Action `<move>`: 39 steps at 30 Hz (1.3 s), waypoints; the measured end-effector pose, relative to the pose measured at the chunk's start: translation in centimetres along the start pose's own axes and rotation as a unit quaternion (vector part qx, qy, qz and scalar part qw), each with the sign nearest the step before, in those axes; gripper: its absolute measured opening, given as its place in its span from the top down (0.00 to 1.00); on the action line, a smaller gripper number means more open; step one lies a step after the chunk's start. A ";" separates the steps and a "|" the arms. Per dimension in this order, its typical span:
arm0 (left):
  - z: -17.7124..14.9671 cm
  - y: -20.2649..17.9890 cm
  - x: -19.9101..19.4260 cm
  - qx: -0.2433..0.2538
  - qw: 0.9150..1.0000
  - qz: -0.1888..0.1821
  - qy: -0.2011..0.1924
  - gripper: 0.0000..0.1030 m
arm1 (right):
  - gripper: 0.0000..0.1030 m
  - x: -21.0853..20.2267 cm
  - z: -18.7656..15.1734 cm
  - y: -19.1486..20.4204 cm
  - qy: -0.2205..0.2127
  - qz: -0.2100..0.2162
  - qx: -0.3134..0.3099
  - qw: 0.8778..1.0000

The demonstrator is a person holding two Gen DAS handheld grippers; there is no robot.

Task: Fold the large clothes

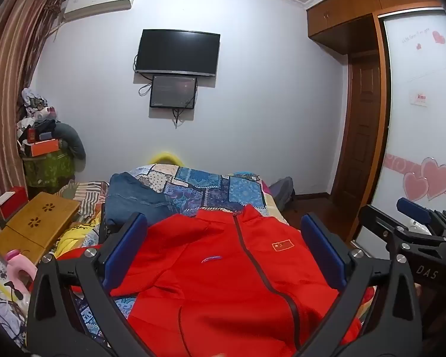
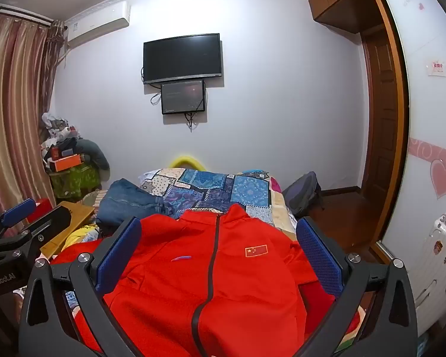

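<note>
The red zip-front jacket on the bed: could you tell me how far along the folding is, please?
Done: the red zip-front jacket lies face up, zipped, on the patchwork quilt; blue jeans sit beyond it, seemingly folded. In hand: nothing; the left gripper and right gripper are both open above the jacket, gripping no cloth. Left: every fold of the jacket, sleeves and body alike.

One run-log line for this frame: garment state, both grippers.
stage: pre-grasp | red jacket: front up, zipped, unfolded on bed | left gripper: open, empty | right gripper: open, empty
</note>
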State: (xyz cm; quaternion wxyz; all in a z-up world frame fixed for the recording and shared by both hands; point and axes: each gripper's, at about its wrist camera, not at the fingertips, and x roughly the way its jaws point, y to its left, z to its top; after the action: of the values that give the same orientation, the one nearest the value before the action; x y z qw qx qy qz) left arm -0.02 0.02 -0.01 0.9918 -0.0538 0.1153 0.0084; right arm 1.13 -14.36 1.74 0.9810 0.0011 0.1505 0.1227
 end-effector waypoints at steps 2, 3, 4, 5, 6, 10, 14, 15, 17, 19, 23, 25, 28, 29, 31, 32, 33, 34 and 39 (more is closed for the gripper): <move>0.0 0.0 -0.1 -0.001 1.000 -0.001 0.003 0.00 | 0.00 0.0 0.0 0.0 0.001 0.000 0.000 1.000; 0.0 0.1 -0.2 -0.002 1.000 -0.005 0.003 0.00 | 0.00 0.0 0.1 0.0 0.001 0.000 0.000 1.000; 0.0 0.0 -0.4 -0.002 1.000 -0.007 0.003 0.00 | 0.00 0.0 0.1 0.0 0.002 0.000 0.001 1.000; -0.1 -0.2 -0.5 0.004 1.000 -0.003 0.005 0.00 | 0.00 0.0 0.1 -0.1 0.002 0.001 0.001 1.000; 0.0 0.3 -0.5 -0.003 1.000 -0.004 0.008 0.00 | 0.00 -0.1 0.2 -0.1 0.002 0.001 0.001 1.000; 0.5 0.2 -0.4 0.007 1.000 0.003 0.013 0.00 | 0.00 0.3 0.0 -0.1 0.005 0.001 0.003 1.000; 0.6 -0.5 -0.1 0.013 1.000 0.005 0.014 0.00 | 0.00 0.2 -0.2 0.0 0.004 0.000 0.000 1.000; 0.6 -0.6 0.0 0.013 1.000 0.005 0.015 0.00 | 0.00 0.1 -0.2 0.1 0.004 0.000 -0.001 1.000; 0.6 -0.5 0.1 0.011 1.000 0.006 0.016 0.00 | 0.00 0.4 -0.3 0.0 0.007 0.001 0.000 1.000; 0.6 -0.6 0.3 0.011 1.000 0.007 0.016 0.00 | 0.00 0.5 -0.2 0.0 0.007 0.002 0.001 1.000; 0.4 -0.5 0.3 0.008 1.000 0.008 0.015 0.00 | 0.00 0.5 -0.3 0.0 0.009 0.003 0.002 1.000; 0.4 -0.6 0.3 0.008 1.000 0.008 0.015 0.00 | 0.00 0.4 -0.3 0.1 0.009 0.003 0.002 1.000; 0.0 -0.5 0.4 0.008 1.000 0.009 0.013 0.00 | 0.00 0.5 -0.3 0.0 0.009 0.003 0.002 1.000; 0.0 -0.6 0.5 0.009 1.000 0.010 0.012 0.00 | 0.00 0.5 -0.3 0.0 0.009 0.003 0.002 1.000; -0.2 -0.6 0.5 0.009 1.000 0.010 0.011 0.00 | 0.00 0.5 -0.4 0.0 0.010 0.004 0.001 1.000; -0.2 -0.6 0.5 0.008 1.000 0.010 0.011 0.00 | 0.00 0.5 -0.4 0.1 0.010 0.004 0.000 1.000; -0.2 -0.7 0.5 0.008 1.000 0.010 0.011 0.00 | 0.00 0.6 -0.3 0.1 0.010 0.004 -0.001 1.000; -0.2 -0.6 0.5 0.008 1.000 0.010 0.011 0.00 | 0.00 0.6 -0.3 0.1 0.010 0.005 -0.002 1.000; -0.3 -0.6 0.5 0.005 1.000 0.011 0.010 0.00 | 0.00 0.5 -0.4 0.3 0.011 0.004 -0.004 1.000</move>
State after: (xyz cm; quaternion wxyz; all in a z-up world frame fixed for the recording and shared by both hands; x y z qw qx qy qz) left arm 0.43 -0.59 -0.38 0.9907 -0.0472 0.1259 0.0185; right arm 1.38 -13.98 1.22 0.9788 -0.0031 0.1605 0.1276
